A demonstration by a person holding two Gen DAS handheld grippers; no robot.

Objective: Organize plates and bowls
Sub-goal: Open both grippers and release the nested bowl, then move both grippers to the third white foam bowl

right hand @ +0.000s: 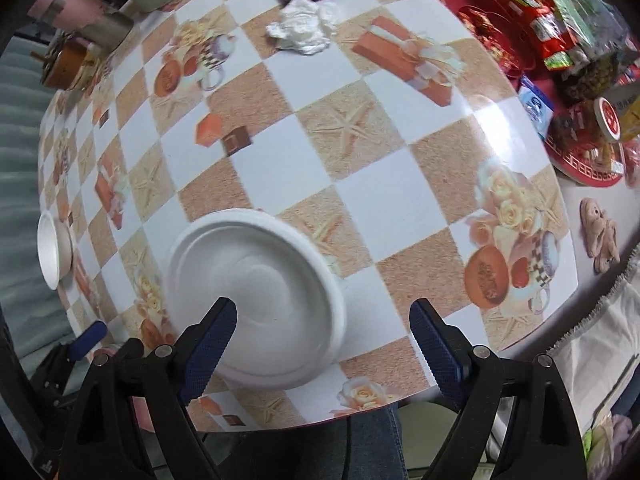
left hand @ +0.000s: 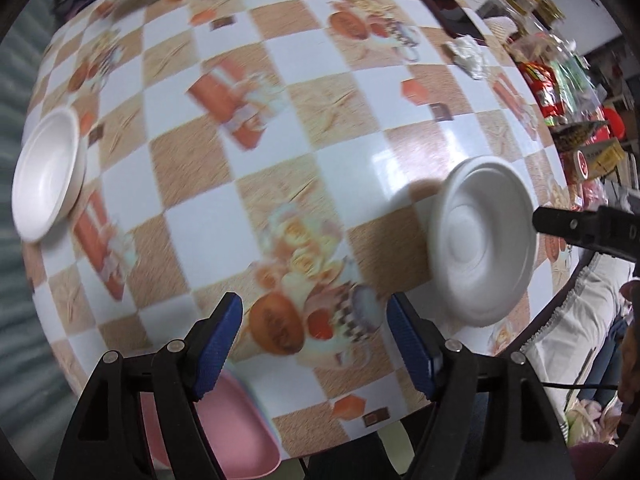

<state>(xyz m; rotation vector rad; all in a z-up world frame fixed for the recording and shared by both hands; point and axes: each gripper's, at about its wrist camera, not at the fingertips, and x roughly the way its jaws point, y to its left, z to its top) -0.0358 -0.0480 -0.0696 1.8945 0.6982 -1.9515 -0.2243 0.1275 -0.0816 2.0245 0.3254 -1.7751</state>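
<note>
White plate (right hand: 256, 296) near table edge, white bowl (right hand: 54, 250) well apart

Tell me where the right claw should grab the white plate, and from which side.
Grip the white plate at its thin raised rim, on the edge nearest the table's front. It lies flat on the tablecloth, so only the rim offers purchase. The right claw hangs open beside it; coming in low from the near edge looks easiest.

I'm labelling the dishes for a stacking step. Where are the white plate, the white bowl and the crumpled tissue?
white plate (right hand: 256, 292): right wrist view, on its centre well.
white bowl (left hand: 46, 176): left wrist view, on its inner wall.
crumpled tissue (right hand: 304, 30): right wrist view, on its middle folds.
</note>
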